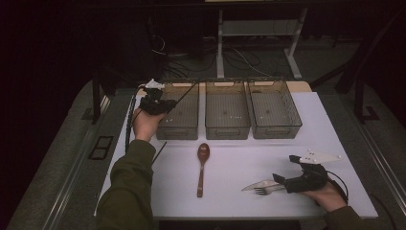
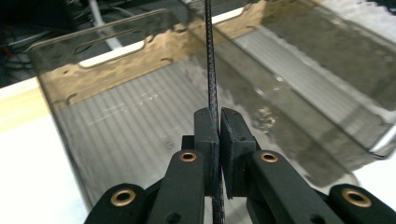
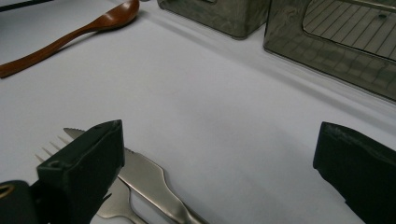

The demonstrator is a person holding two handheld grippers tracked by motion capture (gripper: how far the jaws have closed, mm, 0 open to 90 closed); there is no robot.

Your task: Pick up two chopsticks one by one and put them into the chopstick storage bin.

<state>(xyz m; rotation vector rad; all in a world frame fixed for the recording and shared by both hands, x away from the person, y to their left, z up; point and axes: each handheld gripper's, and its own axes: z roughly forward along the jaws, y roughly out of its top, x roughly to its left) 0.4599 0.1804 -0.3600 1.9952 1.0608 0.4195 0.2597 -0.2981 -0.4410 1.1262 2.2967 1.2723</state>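
Note:
My left gripper (image 1: 167, 104) (image 2: 217, 126) is shut on a thin black chopstick (image 1: 184, 94) (image 2: 209, 56), which slants up over the left clear bin (image 1: 178, 128) (image 2: 116, 116). A second black chopstick (image 1: 159, 151) lies on the white table beside the person's left sleeve. A brown wooden spoon (image 1: 202, 167) (image 3: 70, 35) lies mid-table, bowl pointing away. At the front right my right gripper (image 1: 277, 181) (image 3: 219, 140) is open, low over the table. A steel knife (image 1: 258, 184) (image 3: 149, 175) and a fork (image 1: 262, 191) (image 3: 112, 207) lie side by side next to its left jaw.
Three clear plastic bins stand in a row at the back of the table; the middle bin (image 1: 227, 129) (image 3: 224, 16) and right bin (image 1: 275, 132) (image 3: 327, 46) hold nothing I can see. A black cable (image 1: 128, 120) runs along the table's left edge.

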